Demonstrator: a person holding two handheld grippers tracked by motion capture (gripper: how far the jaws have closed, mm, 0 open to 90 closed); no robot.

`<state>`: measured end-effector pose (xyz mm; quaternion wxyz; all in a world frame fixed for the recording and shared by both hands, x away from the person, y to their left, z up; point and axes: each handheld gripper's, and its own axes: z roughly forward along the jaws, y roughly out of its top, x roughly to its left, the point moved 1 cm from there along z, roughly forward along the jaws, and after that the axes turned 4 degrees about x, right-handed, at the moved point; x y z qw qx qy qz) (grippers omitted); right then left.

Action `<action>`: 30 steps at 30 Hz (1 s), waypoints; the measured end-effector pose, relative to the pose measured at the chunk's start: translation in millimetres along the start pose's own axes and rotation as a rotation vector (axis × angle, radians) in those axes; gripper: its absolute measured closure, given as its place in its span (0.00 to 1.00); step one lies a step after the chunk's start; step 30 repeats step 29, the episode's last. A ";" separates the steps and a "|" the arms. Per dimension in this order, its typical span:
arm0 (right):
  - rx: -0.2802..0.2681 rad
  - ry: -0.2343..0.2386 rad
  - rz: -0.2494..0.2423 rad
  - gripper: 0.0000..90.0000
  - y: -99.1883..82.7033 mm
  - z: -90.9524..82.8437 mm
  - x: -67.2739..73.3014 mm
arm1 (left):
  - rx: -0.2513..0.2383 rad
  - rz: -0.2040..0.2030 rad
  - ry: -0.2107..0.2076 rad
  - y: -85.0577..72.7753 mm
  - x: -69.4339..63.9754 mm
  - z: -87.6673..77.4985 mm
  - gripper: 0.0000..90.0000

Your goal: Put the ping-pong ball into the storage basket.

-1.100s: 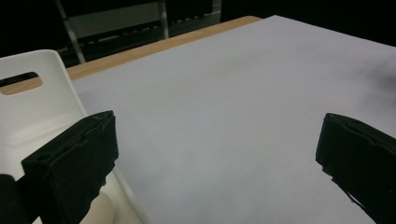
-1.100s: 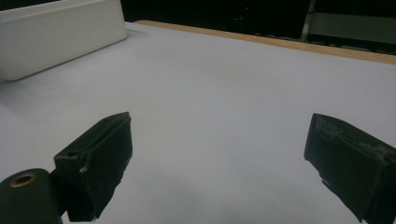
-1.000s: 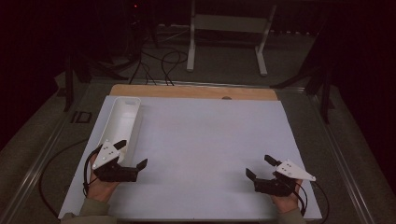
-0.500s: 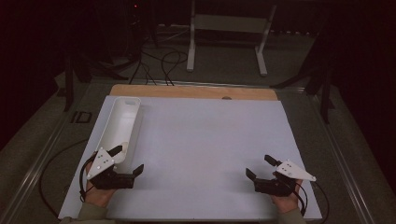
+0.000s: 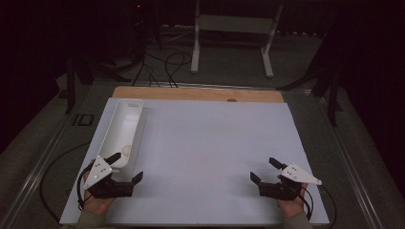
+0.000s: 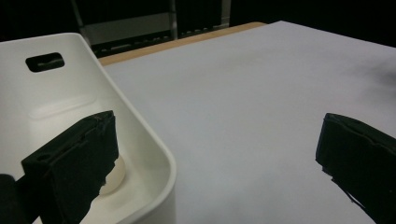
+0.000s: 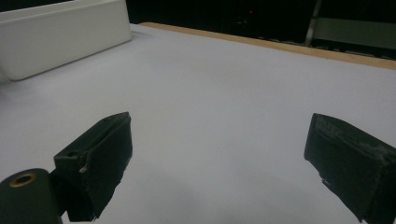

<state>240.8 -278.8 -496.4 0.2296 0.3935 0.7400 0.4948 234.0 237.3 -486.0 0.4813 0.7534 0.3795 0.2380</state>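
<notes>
A long white tray lies along the left side of the white table sheet. A small pale round piece rests at the tray's near end, seen close up as a pale disc behind my left jaw. My left gripper is open at the tray's near end, with one jaw over the tray rim and the other over the bare sheet. My right gripper is open and holds nothing near the front right. The tray's side wall is far off in the right gripper view.
A strip of wooden tabletop runs along the far edge of the sheet. Beyond it, on the dark floor, stand a metal frame and loose cables. Bare sheet lies between the two grippers.
My left gripper has drawn back toward the near edge, away from the tray's near end, still open. The right gripper has not moved.
</notes>
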 end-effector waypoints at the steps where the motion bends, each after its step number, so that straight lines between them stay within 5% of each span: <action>1: 0.000 0.000 0.000 0.08 0.0 0.0 0.0 | 0.000 0.000 0.000 0.0 0.0 0.0 0.00; 30: -0.037 0.012 -0.027 0.08 1.1 1.4 1.5 | -0.006 -0.004 0.022 -9.4 3.7 3.1 0.00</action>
